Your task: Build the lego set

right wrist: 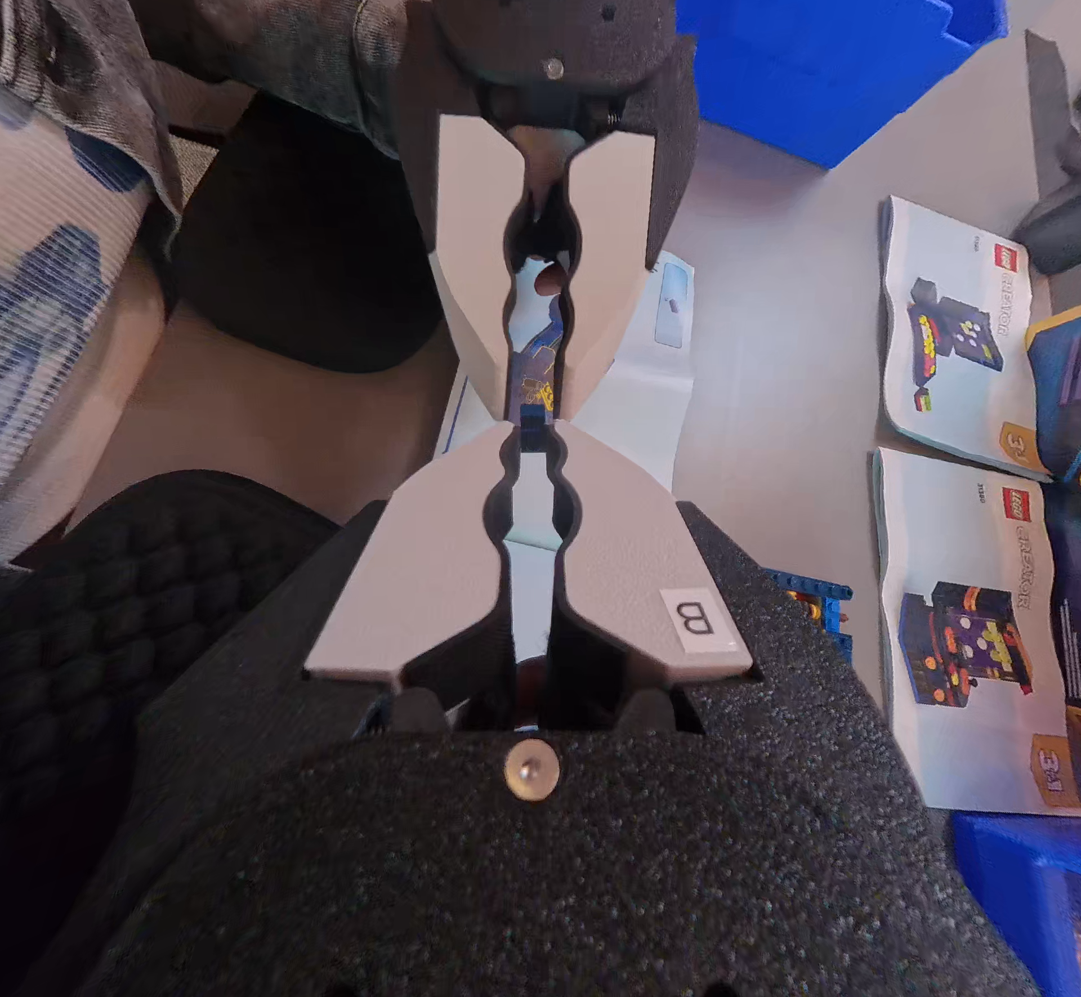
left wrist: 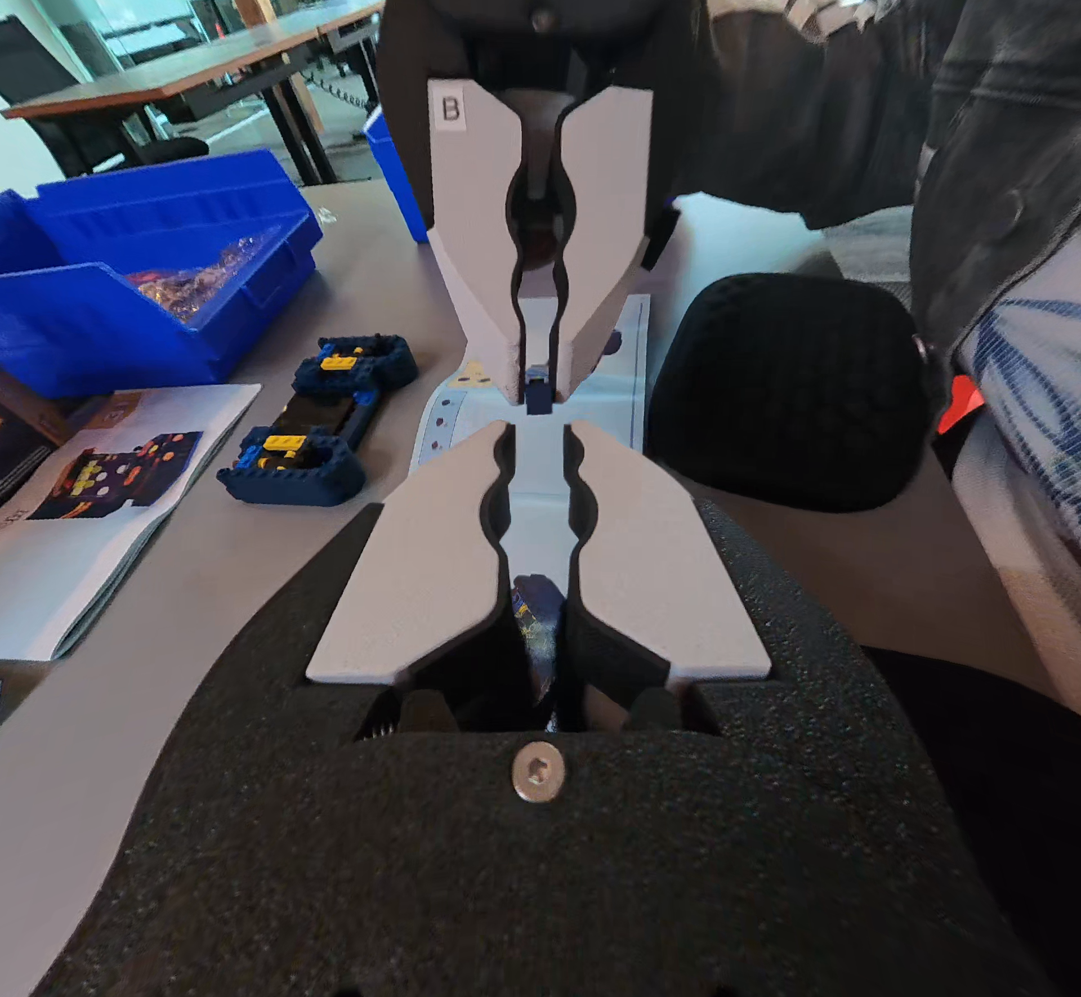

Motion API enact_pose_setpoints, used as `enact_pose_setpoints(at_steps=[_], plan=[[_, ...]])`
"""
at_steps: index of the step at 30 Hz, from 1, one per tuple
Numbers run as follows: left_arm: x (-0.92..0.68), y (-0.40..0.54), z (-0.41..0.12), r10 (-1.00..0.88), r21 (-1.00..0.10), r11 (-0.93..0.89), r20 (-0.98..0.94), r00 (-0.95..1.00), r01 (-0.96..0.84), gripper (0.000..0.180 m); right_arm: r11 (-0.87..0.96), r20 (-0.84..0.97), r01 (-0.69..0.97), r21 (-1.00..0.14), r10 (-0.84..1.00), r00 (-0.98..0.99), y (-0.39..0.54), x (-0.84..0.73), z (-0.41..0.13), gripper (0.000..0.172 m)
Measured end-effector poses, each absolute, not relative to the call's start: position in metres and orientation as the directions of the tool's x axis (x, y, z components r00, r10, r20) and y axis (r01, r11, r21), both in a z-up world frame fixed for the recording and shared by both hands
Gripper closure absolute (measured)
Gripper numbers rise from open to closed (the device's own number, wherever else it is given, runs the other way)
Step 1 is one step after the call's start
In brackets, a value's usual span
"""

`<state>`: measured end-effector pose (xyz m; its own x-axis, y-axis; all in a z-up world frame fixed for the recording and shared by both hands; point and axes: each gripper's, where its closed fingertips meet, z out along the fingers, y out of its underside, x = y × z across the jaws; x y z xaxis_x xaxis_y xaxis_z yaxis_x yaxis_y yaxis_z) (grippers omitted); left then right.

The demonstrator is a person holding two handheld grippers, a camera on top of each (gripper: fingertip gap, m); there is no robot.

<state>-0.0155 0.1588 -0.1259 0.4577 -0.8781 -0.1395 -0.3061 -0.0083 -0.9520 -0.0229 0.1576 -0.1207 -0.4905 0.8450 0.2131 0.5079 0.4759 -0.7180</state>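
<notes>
right tool (right wrist: pixel 531 445) grips a small dark blue brick (right wrist: pixel 531 434), tip to tip with the left tool (left wrist: pixel 538 431).
left tool narrow and bare, just short of the brick (left wrist: pixel 538 393); both hang over an open booklet (left wrist: pixel 608 401) on the counter (left wrist: pixel 374 290), half-built model (left wrist: pixel 316 419) beside.
</notes>
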Motion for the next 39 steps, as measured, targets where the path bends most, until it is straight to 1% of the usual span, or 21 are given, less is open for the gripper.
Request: enact_pose_setpoints(at_steps=[2, 4, 8, 13, 21, 23, 25, 27, 29, 31, 34, 36, 39], plan=[[-0.014, 0.158, -0.131, -0.883, -0.941, -0.027, -0.135, 0.449, -0.337, 0.169, 0.490, 0.221, 0.519, -0.700, 0.840, -0.496, 0.157, -0.023, -0.122, 0.164], [-0.012, 0.156, -0.131, -0.890, -0.945, -0.033, -0.120, 0.441, -0.325, 0.172, 0.500, 0.220, 0.539, -0.678, 0.838, -0.500, 0.158, -0.023, -0.125, 0.164], [-0.014, 0.157, -0.133, -0.890, -0.945, -0.063, -0.092, 0.446, -0.321, 0.172, 0.508, 0.210, 0.563, -0.652, 0.834, -0.510, 0.157, -0.023, -0.131, 0.164], [-0.011, 0.156, -0.140, -0.894, -0.930, -0.068, -0.103, 0.435, -0.360, 0.171, 0.510, 0.198, 0.588, -0.628, 0.835, -0.513, 0.154, -0.019, -0.139, 0.164], [-0.006, 0.151, -0.151, -0.909, -0.904, -0.074, -0.112, 0.401, -0.420, 0.173, 0.483, 0.174, 0.613, -0.626, 0.852, -0.493, 0.149, -0.015, -0.149, 0.164], [-0.007, 0.151, -0.147, -0.911, -0.922, -0.089, -0.078, 0.405, -0.377, 0.173, 0.445, 0.161, 0.594, -0.670, 0.869, -0.468, 0.149, -0.016, -0.144, 0.164], [-0.008, 0.151, -0.134, -0.913, -0.957, -0.112, -0.007, 0.407, -0.267, 0.173, 0.364, 0.120, 0.542, -0.757, 0.893, -0.433, 0.150, -0.018, -0.132, 0.160], [-0.011, 0.151, -0.118, -0.915, -0.982, -0.141, 0.081, 0.395, -0.124, 0.173, 0.243, 0.052, 0.455, -0.857, 0.919, -0.391, 0.153, -0.020, -0.115, 0.156], [-0.014, 0.149, -0.103, -0.920, -0.984, -0.175, 0.168, 0.355, 0.011, 0.173, 0.101, -0.042, 0.350, -0.931, 0.925, -0.379, 0.153, -0.022, -0.101, 0.156], [-0.016, 0.149, -0.096, -0.920, -0.975, -0.202, 0.221, 0.324, 0.092, 0.173, 0.011, -0.103, 0.274, -0.962, 0.913, -0.395, 0.150, -0.023, -0.096, 0.156], [-0.017, 0.150, -0.093, -0.917, -0.969, -0.213, 0.242, 0.317, 0.124, 0.173, -0.063, -0.136, 0.188, -0.980, 0.904, -0.404, 0.147, -0.026, -0.090, 0.156], [-0.016, 0.149, -0.093, -0.919, -0.968, -0.213, 0.244, 0.311, 0.129, 0.174, -0.080, -0.140, 0.164, -0.983, 0.908, -0.394, 0.148, -0.028, -0.089, 0.164], [-0.015, 0.150, -0.095, -0.917, -0.970, -0.214, 0.240, 0.319, 0.114, 0.173, -0.064, -0.126, 0.165, -0.984, 0.910, -0.395, 0.149, -0.027, -0.091, 0.165]])
